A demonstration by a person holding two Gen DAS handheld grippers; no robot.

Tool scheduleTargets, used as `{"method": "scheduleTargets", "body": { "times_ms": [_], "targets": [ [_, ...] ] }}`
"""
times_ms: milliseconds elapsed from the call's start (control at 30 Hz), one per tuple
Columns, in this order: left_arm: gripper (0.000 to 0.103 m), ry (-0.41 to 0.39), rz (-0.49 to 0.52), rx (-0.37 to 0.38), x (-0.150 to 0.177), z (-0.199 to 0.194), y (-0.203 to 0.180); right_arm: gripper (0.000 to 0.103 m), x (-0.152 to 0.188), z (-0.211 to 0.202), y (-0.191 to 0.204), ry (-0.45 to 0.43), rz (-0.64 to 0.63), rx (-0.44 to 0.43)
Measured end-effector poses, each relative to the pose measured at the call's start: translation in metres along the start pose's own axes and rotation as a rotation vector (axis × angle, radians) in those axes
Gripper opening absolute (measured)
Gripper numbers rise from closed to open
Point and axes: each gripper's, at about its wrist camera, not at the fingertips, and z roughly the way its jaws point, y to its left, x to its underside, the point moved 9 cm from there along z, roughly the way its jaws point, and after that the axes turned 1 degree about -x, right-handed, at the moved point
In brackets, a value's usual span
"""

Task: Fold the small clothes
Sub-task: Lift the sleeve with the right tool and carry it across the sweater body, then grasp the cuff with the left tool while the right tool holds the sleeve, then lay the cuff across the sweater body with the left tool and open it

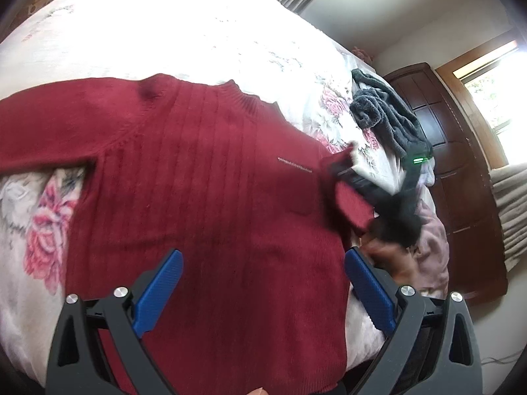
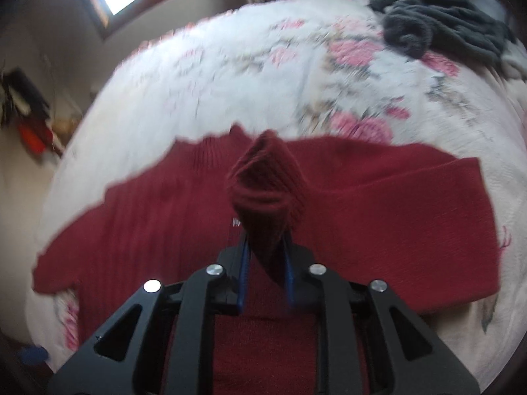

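A dark red knitted sweater [image 1: 197, 171] lies spread flat on the floral bedspread [image 1: 230, 33], collar toward the far side. My left gripper [image 1: 263, 263] hovers open above the sweater's lower body, blue pads wide apart with nothing between them. My right gripper [image 2: 266, 240] is shut on the sweater [image 2: 378, 214], pinching a lifted cuff or fold that bunches up between its blue pads. In the left wrist view the right gripper [image 1: 349, 177] appears blurred at the sweater's right edge, holding red fabric, with a hand behind it.
A dark grey fleece garment [image 1: 385, 112] lies crumpled near the bed's far corner, also the grey garment [image 2: 438, 19] in the right wrist view. Pinkish clothes [image 1: 431, 240] pile at the bed's right edge. A dark wooden wardrobe [image 1: 461, 164] stands beyond the bed.
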Motion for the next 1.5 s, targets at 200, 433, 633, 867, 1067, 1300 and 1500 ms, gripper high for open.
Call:
{"method": "scheduleTargets", "body": {
  "times_ms": [200, 433, 633, 867, 1067, 1300, 1500],
  "targets": [
    [0.099, 0.041, -0.06, 0.09, -0.026, 0.041, -0.005, 0.072, 0.025, -0.022, 0.006, -0.106, 0.007, -0.096],
    [0.099, 0.185, -0.161, 0.294, -0.052, 0.134, -0.042, 0.075, 0.033, -0.062, -0.086, -0.328, 0.318, -0.151],
    [0.099, 0.337, -0.229, 0.278, -0.046, 0.219, -0.051, 0.075, 0.048, -0.049, -0.106, -0.3, 0.342, -0.142],
    [0.076, 0.326, -0.201, 0.19, -0.056, 0.241, -0.06, 0.079, 0.057, -0.037, -0.113, -0.207, 0.376, -0.132],
    [0.013, 0.314, -0.124, 0.123, -0.057, 0.24, -0.064, 0.08, 0.055, -0.034, -0.119, -0.2, 0.399, -0.131],
    [0.009, 0.192, -0.04, 0.179, -0.083, 0.201, -0.091, 0.08, 0.054, -0.035, -0.117, -0.201, 0.392, -0.14],
    [0.008, 0.073, 0.065, 0.182, -0.114, 0.146, -0.107, 0.08, 0.053, -0.036, -0.115, -0.203, 0.378, -0.136]
  ]
}}
